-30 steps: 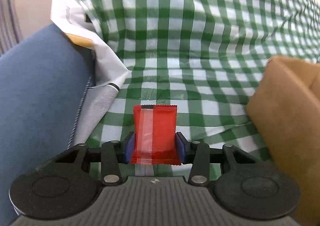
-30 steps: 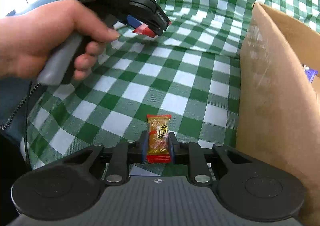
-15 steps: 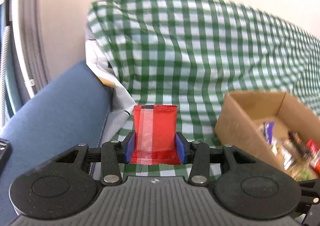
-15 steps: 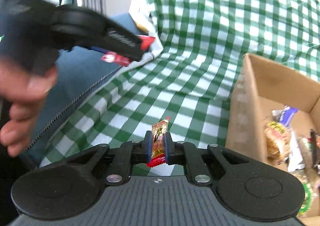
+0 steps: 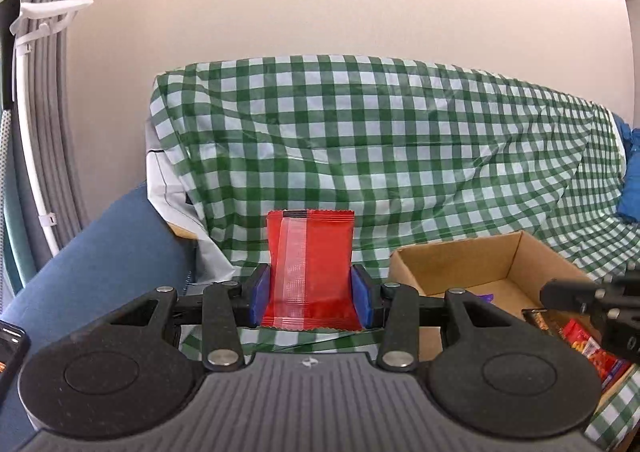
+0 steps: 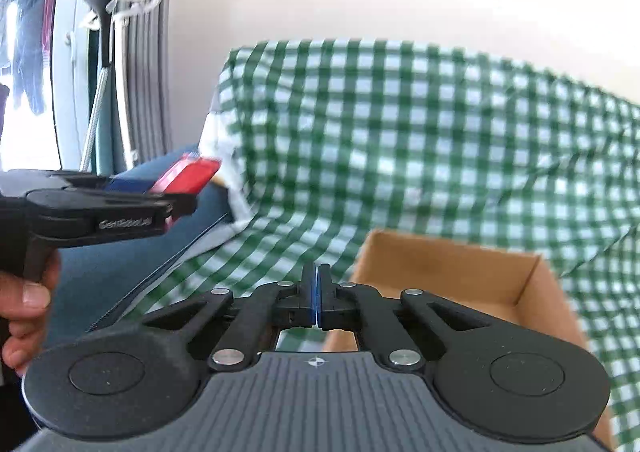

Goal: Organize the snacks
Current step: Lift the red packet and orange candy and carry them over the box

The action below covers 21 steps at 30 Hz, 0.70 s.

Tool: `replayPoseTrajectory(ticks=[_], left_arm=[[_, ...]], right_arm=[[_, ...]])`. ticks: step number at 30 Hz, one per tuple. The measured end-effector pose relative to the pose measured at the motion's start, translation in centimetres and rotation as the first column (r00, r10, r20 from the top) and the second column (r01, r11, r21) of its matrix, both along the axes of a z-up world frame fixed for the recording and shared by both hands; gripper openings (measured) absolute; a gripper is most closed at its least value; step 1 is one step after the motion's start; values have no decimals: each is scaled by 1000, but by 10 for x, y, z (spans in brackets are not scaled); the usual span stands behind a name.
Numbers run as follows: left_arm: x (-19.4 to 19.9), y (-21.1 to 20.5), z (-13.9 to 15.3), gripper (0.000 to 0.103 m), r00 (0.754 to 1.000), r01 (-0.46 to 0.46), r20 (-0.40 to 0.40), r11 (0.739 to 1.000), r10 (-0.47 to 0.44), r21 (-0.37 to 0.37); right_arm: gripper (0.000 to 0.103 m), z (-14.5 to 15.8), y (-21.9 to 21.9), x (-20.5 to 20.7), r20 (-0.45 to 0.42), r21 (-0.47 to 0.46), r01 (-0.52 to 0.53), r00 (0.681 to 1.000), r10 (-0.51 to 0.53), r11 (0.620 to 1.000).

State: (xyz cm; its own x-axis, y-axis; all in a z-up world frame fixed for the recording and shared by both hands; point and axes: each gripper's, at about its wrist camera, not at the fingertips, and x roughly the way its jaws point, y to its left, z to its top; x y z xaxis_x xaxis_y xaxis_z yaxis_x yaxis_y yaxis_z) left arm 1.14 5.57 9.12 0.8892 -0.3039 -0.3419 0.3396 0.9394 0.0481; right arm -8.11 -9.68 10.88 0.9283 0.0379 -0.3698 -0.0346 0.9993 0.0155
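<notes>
My left gripper [image 5: 310,294] is shut on a red snack packet [image 5: 310,272] and holds it upright in the air, left of the open cardboard box [image 5: 456,264]. Several snacks [image 5: 580,344] lie in the box. In the right wrist view the left gripper [image 6: 182,193] with the red packet [image 6: 188,173] shows at the left. My right gripper [image 6: 317,294] is shut with its blue pads together and no candy between them. It hovers near the box's [image 6: 452,260] left rim. Part of it shows at the right edge of the left wrist view [image 5: 600,300].
A green checked cloth [image 5: 400,155] covers the sofa back and seat. A bare blue sofa arm [image 5: 108,252] lies to the left. A white pole and grey curtain [image 5: 36,131] stand at the far left. A phone [image 5: 10,344] sits at the lower left.
Both grippers rose and tilted up toward the sofa back. The small orange candy that my right gripper held is gone from its pads, which are now closed together. The left still holds the red packet.
</notes>
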Motion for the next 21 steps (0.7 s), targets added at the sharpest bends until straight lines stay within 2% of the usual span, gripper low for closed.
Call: replayPoseTrajectory(ticks=[3,6,13,15,17,21], left_arm=[[3,-4,-3,47,1000,1,-9,1000,-1,2],[8,-3,-5,47,1000,-4,-16,1000,4,6],[18,15,-9,47,998,-51,-33,999,50,-10],[20,22,-9,47,997,-63,-36,998,62,-23],[22,29,-9,47,997,-73,-44,997,71,-38],[24,35,-10,47,996,-80,-46,996,78,-38]], right_arm=[[0,-17,-15,-1,-28,30,36,999,-35,999],[3,-37,-11,-3,-72,31,13,997,-11,999],[10,-64,52,8,-179,-66,-117,978,104,991],[16,-80,76,18,-223,-120,-135,969,106,984],[30,-99,98,29,-266,-174,-146,959,97,974],[46,-136,125,52,-317,-301,-119,948,19,946]])
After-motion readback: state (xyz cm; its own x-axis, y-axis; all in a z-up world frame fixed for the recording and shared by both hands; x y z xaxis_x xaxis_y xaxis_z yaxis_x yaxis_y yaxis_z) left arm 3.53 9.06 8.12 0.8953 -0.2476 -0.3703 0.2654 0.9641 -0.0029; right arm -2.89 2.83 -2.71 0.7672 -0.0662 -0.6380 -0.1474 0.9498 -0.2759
